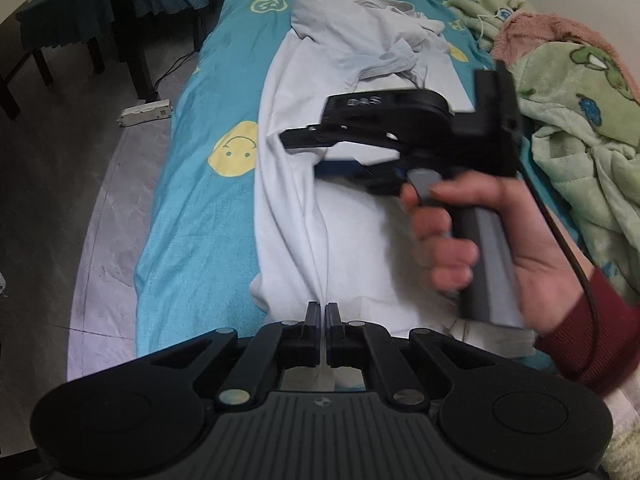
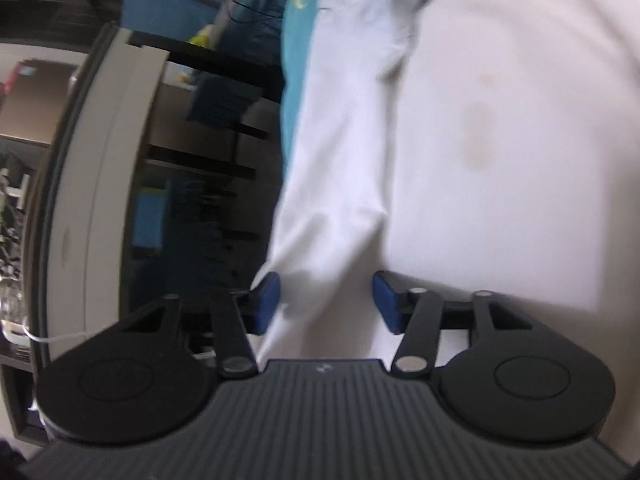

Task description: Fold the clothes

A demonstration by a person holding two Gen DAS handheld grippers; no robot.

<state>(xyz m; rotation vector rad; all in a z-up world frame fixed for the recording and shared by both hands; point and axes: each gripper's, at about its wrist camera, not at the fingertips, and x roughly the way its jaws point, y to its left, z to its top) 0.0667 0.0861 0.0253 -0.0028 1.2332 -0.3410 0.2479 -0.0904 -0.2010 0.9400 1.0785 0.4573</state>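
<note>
A white shirt (image 1: pixel 352 220) lies lengthwise on a bed, its sleeves bunched at the far end (image 1: pixel 400 56). My left gripper (image 1: pixel 323 312) is shut on the shirt's near hem, and the cloth rises in a ridge toward the jaws. A hand (image 1: pixel 480 240) in a dark red sleeve holds my right gripper (image 1: pixel 301 153) sideways over the shirt's left side. In the right wrist view the right gripper (image 2: pixel 326 300) stands open, its blue pads (image 2: pixel 266 300) apart. A fold of the white shirt (image 2: pixel 500 120) lies between them. That view is blurred.
The bed has a teal sheet with yellow smiley faces (image 1: pixel 200 220). A green quilt (image 1: pixel 580 120) and pink blanket (image 1: pixel 532 32) are heaped along the right. On the floor to the left lie a white power strip (image 1: pixel 146 114) and dark furniture (image 1: pixel 60 20).
</note>
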